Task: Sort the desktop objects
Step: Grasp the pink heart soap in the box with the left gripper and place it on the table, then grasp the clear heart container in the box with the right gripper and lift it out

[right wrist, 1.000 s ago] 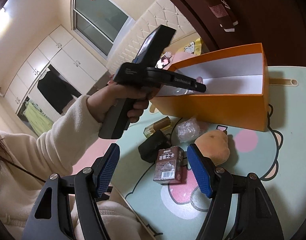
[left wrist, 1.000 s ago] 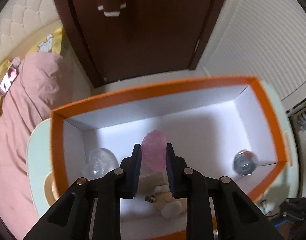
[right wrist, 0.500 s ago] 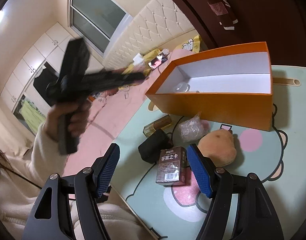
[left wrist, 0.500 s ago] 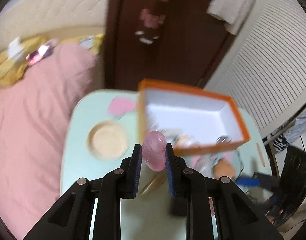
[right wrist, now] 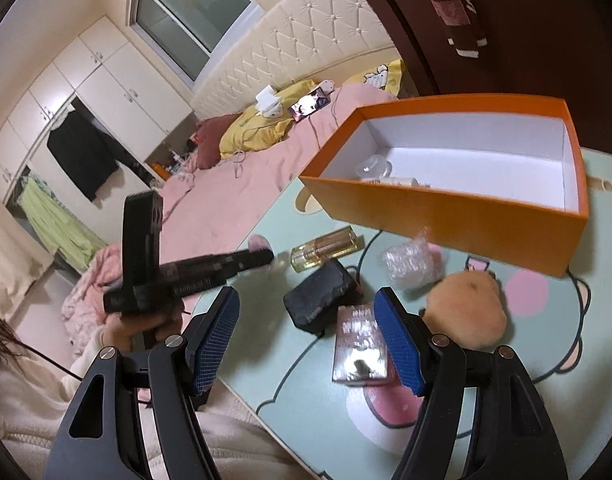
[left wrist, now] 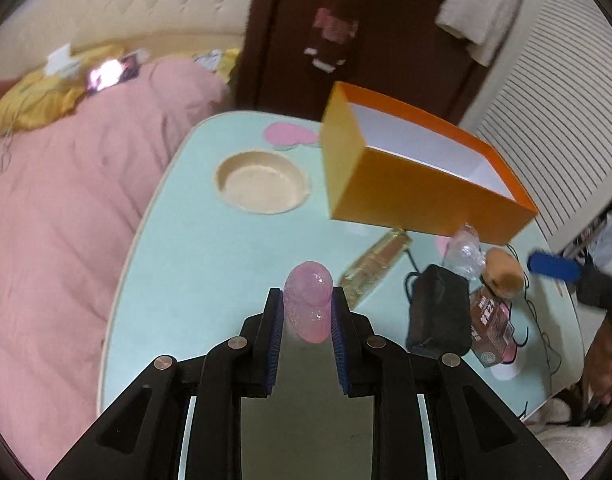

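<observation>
A person's left gripper (left wrist: 308, 312) is clamped on a glittery pink blob (left wrist: 308, 306), holding it above the bare near part of a pale green table (left wrist: 210, 248), well short of the orange box (left wrist: 418, 184) that stands open toward the table's far side. The right gripper (right wrist: 308, 340) hangs with its blue-padded jaws apart and nothing between them, over a small boxed card deck (right wrist: 360, 354) lying flat on the table. Beside the deck sit a black pouch (right wrist: 320, 296), a tan plush toy (right wrist: 468, 312), a crumpled piece of clear plastic wrap (right wrist: 408, 266) and a gold-capped glass bottle (right wrist: 326, 249) on its side, all clustered in front of the box's near wall. Inside the box, against its left end, lie a clear rounded item (right wrist: 373, 168) and a small pale object too blurred to identify. A round cream dish (left wrist: 262, 182) rests to the left of the box. A pink quilt (left wrist: 58, 208) covers the bed along the table's left edge.
</observation>
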`<state>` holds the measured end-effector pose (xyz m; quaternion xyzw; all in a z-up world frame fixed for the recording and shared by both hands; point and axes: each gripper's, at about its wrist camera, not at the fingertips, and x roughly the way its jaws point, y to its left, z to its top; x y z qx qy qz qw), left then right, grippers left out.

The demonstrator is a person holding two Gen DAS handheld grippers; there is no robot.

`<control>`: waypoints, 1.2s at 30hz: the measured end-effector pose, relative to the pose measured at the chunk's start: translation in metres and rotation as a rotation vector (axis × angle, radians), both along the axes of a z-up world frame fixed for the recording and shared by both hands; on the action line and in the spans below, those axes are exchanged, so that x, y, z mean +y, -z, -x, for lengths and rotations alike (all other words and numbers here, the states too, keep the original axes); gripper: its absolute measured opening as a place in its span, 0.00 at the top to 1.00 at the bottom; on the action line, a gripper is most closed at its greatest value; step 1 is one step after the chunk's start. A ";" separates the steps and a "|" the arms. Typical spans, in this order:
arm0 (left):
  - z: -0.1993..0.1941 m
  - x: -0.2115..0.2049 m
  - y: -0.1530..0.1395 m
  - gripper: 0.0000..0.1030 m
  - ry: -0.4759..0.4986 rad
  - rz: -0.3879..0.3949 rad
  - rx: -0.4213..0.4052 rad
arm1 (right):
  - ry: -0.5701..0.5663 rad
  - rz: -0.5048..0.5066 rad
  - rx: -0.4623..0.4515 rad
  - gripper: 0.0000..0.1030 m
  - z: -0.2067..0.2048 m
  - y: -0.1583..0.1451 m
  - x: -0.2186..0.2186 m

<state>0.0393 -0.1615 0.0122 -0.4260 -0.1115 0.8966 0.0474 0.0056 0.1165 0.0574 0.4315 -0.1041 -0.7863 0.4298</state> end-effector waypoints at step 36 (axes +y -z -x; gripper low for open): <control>-0.023 -0.016 0.014 0.27 -0.050 -0.161 0.211 | -0.455 -0.797 0.103 0.61 0.166 0.033 -0.182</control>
